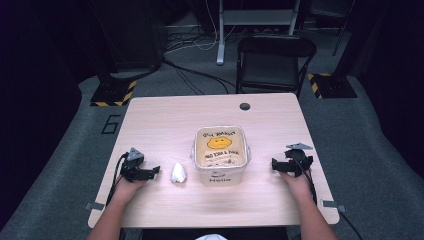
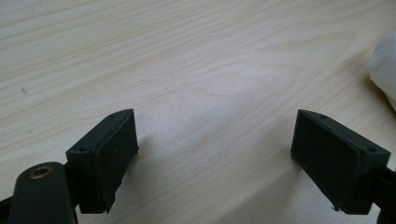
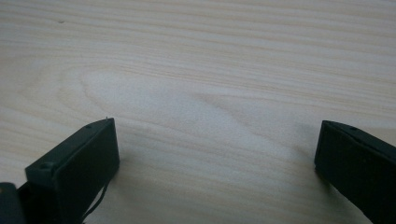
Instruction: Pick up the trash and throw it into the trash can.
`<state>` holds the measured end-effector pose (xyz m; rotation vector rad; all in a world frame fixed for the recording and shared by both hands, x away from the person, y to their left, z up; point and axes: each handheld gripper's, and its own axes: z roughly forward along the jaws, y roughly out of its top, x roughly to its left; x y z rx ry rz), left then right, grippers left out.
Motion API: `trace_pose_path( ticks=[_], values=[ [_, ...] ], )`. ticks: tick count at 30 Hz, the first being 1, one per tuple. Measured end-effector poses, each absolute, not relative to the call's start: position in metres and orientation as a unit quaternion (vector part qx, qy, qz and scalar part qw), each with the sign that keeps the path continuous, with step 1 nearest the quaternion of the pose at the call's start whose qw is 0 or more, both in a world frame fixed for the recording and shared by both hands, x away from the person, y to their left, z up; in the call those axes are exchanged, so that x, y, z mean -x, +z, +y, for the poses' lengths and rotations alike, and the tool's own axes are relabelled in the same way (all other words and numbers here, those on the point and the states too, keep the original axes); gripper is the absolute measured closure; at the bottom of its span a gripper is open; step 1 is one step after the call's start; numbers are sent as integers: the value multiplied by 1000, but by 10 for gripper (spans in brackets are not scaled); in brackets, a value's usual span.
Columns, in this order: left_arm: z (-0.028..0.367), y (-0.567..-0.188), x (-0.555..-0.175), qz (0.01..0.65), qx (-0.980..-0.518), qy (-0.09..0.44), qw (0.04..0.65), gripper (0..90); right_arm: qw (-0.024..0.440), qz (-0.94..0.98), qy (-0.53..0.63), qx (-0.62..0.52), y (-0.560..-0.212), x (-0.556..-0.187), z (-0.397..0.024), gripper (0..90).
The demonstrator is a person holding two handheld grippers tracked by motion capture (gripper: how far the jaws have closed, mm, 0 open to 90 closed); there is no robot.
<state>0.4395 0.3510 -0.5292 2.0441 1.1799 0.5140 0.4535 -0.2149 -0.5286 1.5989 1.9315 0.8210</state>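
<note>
I am resting my left gripper (image 1: pixel 156 170) and right gripper (image 1: pixel 274 164) on the pale wooden table (image 1: pixel 160 125), both wide open, holding nothing. The crumpled white wrapper (image 1: pixel 178 172) is lying just right of my left gripper, left of the white printed tub (image 1: pixel 221 155).

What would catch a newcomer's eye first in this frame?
The white tub with a yellow smiley print and handwriting, standing mid-table on the pale wooden table. Just to its left lies a small crumpled white wad, close to the left tool. The right tool rests on the tub's other side; both have their jaws open on bare wood.
</note>
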Motion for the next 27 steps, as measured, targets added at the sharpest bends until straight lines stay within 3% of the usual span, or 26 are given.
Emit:
trace_pose_path(
  ticks=[12,27],
  values=[
    [351,-528,-440,453,-795,198,352,148,246,713,309,-579,-528,-451,-214,32],
    [354,-513,-434,462,-793,197,345,272,244,719,308,-573,-528,-452,-215,24]
  ],
)
